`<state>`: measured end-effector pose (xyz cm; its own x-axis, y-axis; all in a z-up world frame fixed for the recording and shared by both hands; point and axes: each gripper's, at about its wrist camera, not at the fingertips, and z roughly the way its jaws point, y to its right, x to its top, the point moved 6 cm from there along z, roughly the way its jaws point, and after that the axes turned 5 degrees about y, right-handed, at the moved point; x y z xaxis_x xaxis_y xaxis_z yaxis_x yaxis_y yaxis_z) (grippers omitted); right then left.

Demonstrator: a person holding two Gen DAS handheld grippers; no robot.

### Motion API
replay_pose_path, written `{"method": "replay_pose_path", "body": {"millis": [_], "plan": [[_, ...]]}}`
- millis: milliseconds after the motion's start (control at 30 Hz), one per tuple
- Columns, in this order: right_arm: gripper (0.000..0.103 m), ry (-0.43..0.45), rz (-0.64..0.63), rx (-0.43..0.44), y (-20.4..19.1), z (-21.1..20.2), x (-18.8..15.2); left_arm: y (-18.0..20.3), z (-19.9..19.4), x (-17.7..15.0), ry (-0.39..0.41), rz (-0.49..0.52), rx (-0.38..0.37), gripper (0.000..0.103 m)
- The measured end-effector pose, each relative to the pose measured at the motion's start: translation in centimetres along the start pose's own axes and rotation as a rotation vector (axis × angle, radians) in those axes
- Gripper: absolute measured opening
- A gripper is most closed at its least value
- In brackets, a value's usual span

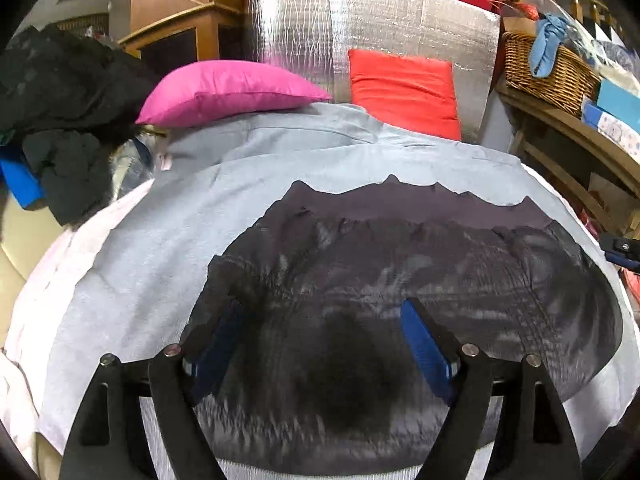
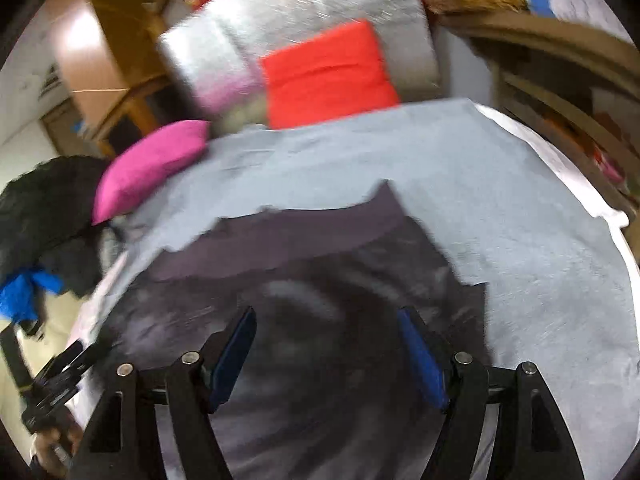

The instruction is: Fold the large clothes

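A dark grey garment [image 1: 400, 272] lies spread flat on a light grey sheet [image 1: 140, 248] that covers the bed. It also shows in the right wrist view [image 2: 320, 288], blurred by motion. My left gripper [image 1: 324, 320] is open and empty, its blue-padded fingers [image 1: 424, 348] just above the garment's near part. My right gripper [image 2: 326, 324] is open and empty above the same garment. The left gripper shows at the lower left of the right wrist view [image 2: 56, 380], and the right gripper's tip shows at the right edge of the left wrist view [image 1: 620, 250].
A pink pillow [image 1: 224, 90] and a red pillow [image 1: 404, 92] lie at the bed's far end against a silver foil panel [image 1: 360, 28]. A heap of dark clothes [image 1: 60, 120] sits at the left. A wicker basket [image 1: 548, 68] stands on a wooden shelf at the right.
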<state>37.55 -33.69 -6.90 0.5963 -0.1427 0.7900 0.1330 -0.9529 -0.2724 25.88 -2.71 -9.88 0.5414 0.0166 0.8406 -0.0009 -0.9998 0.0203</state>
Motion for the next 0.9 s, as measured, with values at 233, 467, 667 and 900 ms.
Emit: {"method": "replay_pose_path", "body": {"millis": [233,467,667,900], "plan": [[0.076,-0.016,-0.125,-0.092,-3.8,0.1,-6.3,0.7,2.5,-4.0,-0.113,0.013,0.048,0.083],[0.082,-0.056,-0.178,-0.184,-3.4,2.3,-8.3,0.4,2.7,-4.2,-0.123,-0.010,0.047,0.084],[0.082,-0.051,-0.182,-0.192,-3.3,2.5,-8.3,0.4,2.7,-4.4,-0.122,-0.013,0.038,0.085],[0.084,-0.063,-0.186,-0.209,-3.5,2.5,-8.3,0.3,2.7,-4.5,-0.128,-0.021,0.038,0.086]]}}
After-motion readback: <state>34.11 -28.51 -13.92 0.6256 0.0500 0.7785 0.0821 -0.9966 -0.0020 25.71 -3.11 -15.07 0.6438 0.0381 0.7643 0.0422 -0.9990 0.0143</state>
